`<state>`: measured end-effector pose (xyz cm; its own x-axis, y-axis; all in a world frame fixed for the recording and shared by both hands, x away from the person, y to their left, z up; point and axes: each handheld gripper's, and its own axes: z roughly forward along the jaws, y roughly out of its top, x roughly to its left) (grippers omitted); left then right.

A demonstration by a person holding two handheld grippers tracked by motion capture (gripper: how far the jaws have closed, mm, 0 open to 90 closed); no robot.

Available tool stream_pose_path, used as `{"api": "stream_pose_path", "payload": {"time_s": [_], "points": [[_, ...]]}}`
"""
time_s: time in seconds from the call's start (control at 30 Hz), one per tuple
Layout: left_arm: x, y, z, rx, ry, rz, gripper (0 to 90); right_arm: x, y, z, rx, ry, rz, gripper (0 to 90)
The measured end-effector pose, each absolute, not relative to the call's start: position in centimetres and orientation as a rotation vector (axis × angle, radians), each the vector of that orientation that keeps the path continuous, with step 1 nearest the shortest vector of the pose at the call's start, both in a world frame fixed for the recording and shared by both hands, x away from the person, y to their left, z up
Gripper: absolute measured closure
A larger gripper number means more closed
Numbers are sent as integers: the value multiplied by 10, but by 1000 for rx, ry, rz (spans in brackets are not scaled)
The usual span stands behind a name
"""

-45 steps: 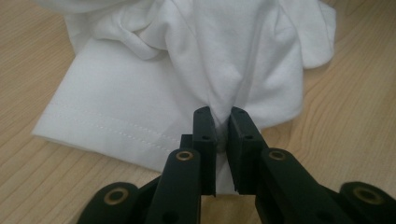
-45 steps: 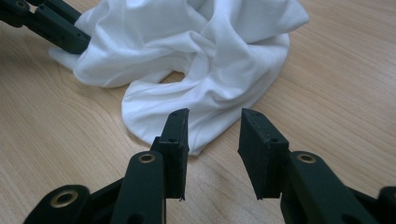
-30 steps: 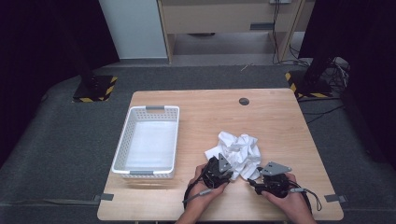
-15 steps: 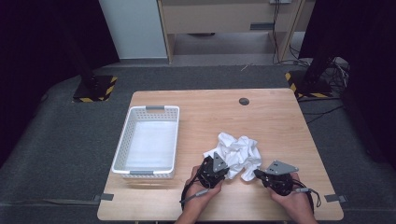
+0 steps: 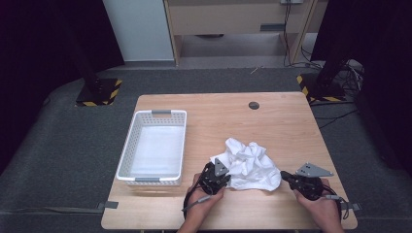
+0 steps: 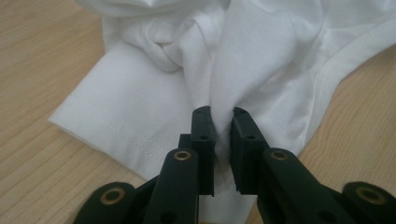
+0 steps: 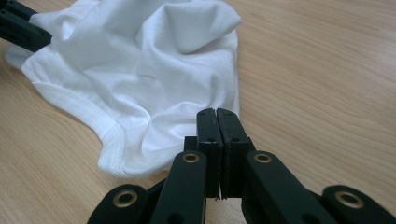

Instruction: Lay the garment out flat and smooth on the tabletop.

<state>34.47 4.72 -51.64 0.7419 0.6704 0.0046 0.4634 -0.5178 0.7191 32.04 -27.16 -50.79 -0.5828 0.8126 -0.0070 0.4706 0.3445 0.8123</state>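
Two tools sit at the near edge of the counter (image 5: 272, 121), one in each of the person's hands. The left tool (image 6: 219, 116) has just been closing, and now it pinches a fold of the white shirt (image 5: 248, 165) between its tips; you can see cloth bunched up in the small gap between the jaws in the left gripper view. A sleeve with a stitched hem (image 6: 107, 126) lies flat just beside that pinch.

The right tool (image 7: 217, 112) has its jaws pressed tight together with nothing between them. It has just snapped shut too, but it looks like it missed the cloth. Its tips sit just off the shirt's near edge, close to a thick stitched hem (image 7: 109, 135). In the high view this tool (image 5: 284, 175) rests a little way right of the shirt.

The shirt is a crumpled heap in the middle of the counter, toward the near side. I think the work is only starting: one hold is made, the other still has to be taken. Nothing is spread or folded yet.

Farther off to the left stands a white basket (image 5: 127, 155), apart from the shirt. If the shirt is meant to go there, that is all still to do.
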Motion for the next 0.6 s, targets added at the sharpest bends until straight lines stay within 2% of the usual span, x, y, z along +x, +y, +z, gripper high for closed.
{"api": "stream_pose_path", "payload": {"time_s": [0.03, 0.1, 0.2, 0.4, 0.6], "points": [[344, 47, -516, 2210, 848, 376, 786, 321, -273, -509, 1127, 2199, 1127, 878], [341, 47, -513, 2199, 849, 399, 689, 320, -274, -509, 1130, 2193, 1126, 828], [336, 47, -505, 2187, 840, 420, 612, 316, -277, -506, 1112, 2181, 1138, 763], [320, 50, -492, 2160, 827, 447, 580, 306, -278, -500, 1080, 2201, 1152, 688], [305, 39, -494, 2218, 769, 410, 658, 298, -268, -499, 1015, 2282, 1122, 644]]}}
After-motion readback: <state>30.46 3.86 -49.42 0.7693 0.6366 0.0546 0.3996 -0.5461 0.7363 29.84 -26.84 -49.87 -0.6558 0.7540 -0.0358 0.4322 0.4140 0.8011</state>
